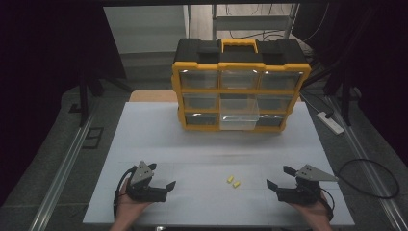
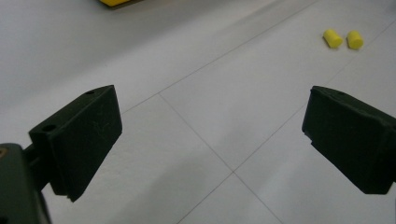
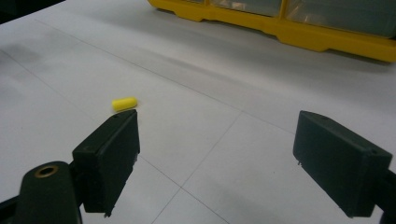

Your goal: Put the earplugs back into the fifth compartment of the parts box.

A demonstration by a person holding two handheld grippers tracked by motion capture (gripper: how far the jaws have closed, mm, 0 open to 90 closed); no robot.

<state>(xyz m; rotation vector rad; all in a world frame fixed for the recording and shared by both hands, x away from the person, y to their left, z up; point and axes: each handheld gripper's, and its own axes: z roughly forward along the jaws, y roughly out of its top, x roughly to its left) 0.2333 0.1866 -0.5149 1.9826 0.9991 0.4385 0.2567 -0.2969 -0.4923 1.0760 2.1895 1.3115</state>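
White counter (image 1: 159, 139), dark room behind. Organizer (image 1: 239, 86) top centre, middle-bottom drawer (image 1: 239, 114) pulled out. Two yellow plugs (image 1: 233, 181) lower centre. Left hand-held gripper (image 1: 163, 185) lower left, right hand-held gripper (image 1: 282, 177) lower right, both jaws apart, empty.
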